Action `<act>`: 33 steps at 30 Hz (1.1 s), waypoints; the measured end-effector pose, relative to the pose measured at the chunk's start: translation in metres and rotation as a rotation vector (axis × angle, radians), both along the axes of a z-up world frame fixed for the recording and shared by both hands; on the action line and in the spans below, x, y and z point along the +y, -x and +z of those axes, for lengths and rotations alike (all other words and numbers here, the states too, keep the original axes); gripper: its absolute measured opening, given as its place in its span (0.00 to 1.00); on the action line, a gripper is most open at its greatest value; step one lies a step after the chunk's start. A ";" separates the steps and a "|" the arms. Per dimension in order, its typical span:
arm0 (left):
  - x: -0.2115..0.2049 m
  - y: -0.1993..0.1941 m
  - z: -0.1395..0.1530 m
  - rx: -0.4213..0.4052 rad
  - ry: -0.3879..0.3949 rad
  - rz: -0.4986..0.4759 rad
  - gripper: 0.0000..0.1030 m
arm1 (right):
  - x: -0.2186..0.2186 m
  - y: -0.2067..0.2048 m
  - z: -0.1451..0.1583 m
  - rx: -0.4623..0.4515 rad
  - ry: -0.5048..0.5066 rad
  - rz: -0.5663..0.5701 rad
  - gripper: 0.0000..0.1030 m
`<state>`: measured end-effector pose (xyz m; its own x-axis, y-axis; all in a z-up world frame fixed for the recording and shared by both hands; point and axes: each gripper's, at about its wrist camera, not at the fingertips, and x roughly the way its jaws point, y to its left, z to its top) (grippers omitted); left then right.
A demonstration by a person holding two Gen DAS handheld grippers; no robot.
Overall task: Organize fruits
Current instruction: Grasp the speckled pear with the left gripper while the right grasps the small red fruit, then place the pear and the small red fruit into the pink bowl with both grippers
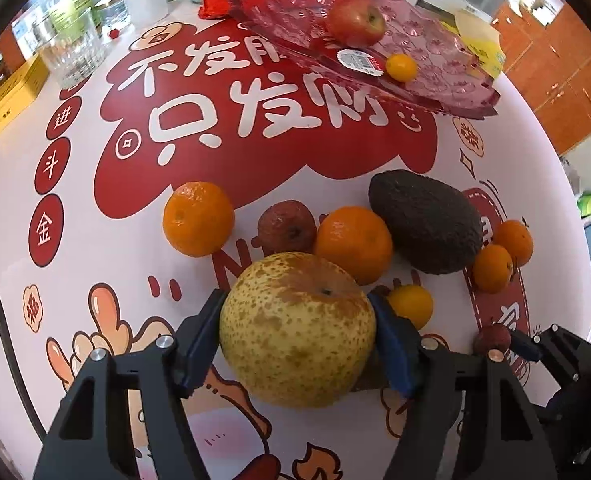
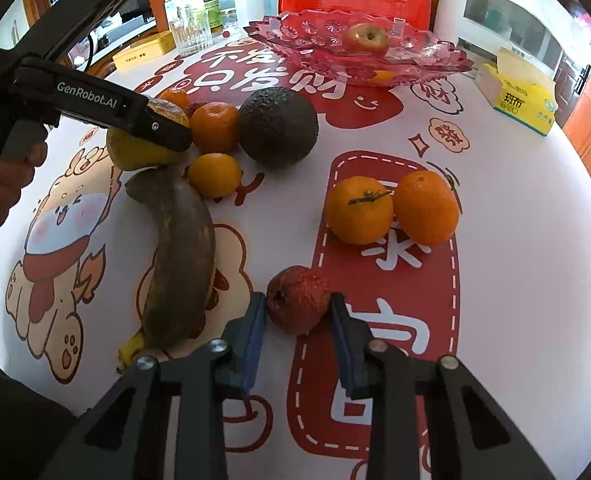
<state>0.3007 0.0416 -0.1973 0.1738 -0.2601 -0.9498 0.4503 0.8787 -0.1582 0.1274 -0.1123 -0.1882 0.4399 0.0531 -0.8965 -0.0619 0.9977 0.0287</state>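
**Two grippers, two fruits, one tray to fill**

Two grabs on the go. The left gripper (image 1: 297,334) has its blue pads pressed on both sides of a big speckled pear (image 1: 297,330), near edge of the fruit pile on the table (image 1: 95,200), so it looks clamped on. The right gripper (image 2: 297,320) sits around a small wrinkled red fruit (image 2: 297,304); the left pad touches it, the right pad looks a hair off, so I'd call it partly open, not yet gripping.

The pear's probably heavy and firm, smooth skin, so a grip across its widest part seems right; any higher and it could slip out. The little red one looks soft and shrivelled, so go gentle, squeezing across its middle.

The pink glass-look tray (image 2: 435,64) is at the far side, already holding an apple (image 2: 366,38) and a kumquat (image 1: 401,67). Still loose: avocado (image 2: 278,126), several mandarins, a very brown banana (image 2: 183,256) that'll be mushy.
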 end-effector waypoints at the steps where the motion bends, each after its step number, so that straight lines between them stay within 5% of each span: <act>1: 0.001 0.000 0.000 0.000 0.001 0.008 0.66 | -0.001 0.000 0.000 -0.001 -0.010 -0.006 0.30; 14: 0.011 0.002 0.018 -0.025 -0.002 0.150 0.66 | -0.020 0.005 0.014 -0.033 -0.118 -0.064 0.29; 33: -0.010 0.021 0.120 -0.193 -0.029 0.140 0.66 | -0.040 -0.032 0.106 -0.164 -0.140 0.000 0.29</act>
